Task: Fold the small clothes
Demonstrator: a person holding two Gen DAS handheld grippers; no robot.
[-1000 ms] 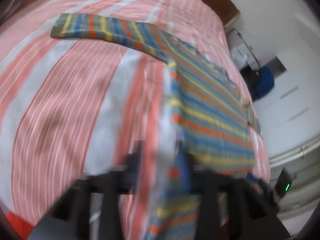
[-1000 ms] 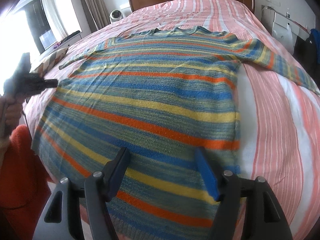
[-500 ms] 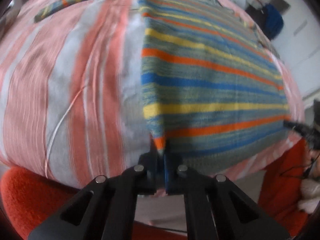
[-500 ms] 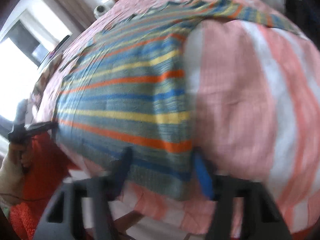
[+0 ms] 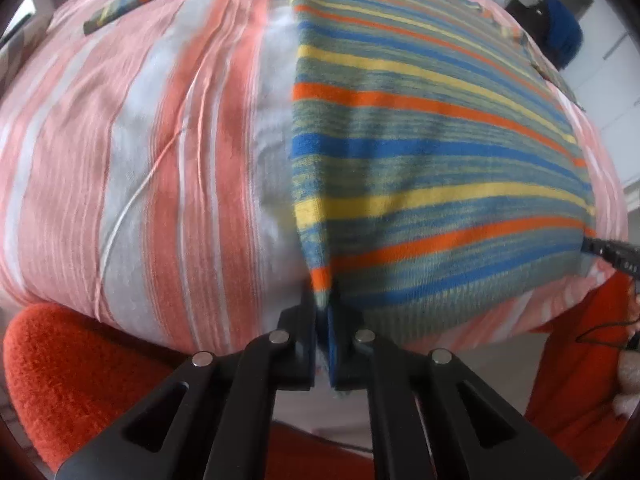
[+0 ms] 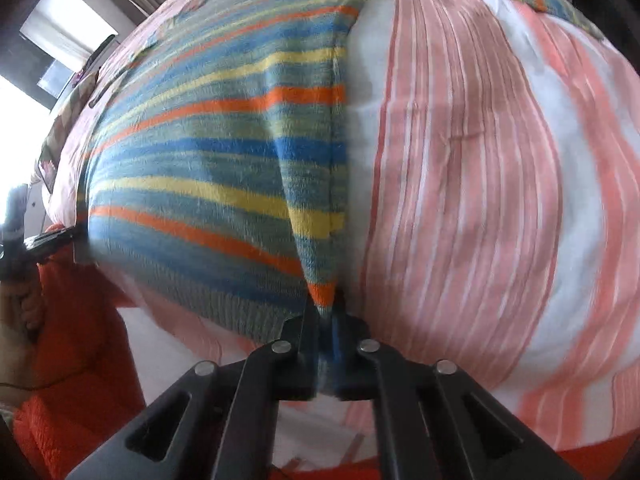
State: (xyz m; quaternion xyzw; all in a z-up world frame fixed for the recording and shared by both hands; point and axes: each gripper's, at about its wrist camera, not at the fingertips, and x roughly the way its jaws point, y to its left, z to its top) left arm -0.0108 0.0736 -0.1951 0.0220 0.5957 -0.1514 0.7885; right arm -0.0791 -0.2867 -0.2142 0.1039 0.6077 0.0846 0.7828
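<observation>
two claws are at work on one striped knit sweater [image 5: 420,128], which lies flat on its back across the pink-and-white striped bed [image 5: 160,140], sleeves spread toward the headboard end. the left claw [image 5: 323,320] is clenched on the hem corner on its own side, and the right claw [image 6: 326,320] is clenched on the opposite hem corner, each pinching a small peak of fabric up off the bedcover. the knit looks soft, limp and fairly light, with a fuzzy surface that should grip the pads rather than slide; i'd judge it stretches and sags between the two holds, so it will drape instead of keeping any shape. the ribbed hem band [image 6: 240,312] seems the firmest part and the corners where it meets the side seams are sensible places to hold, as both claws do now. a loose pale thread [image 5: 132,200] trails across the bedcover. no brand, label or readable writing shows on the sweater or bedding; any neck tag is too far off to tell.
</observation>
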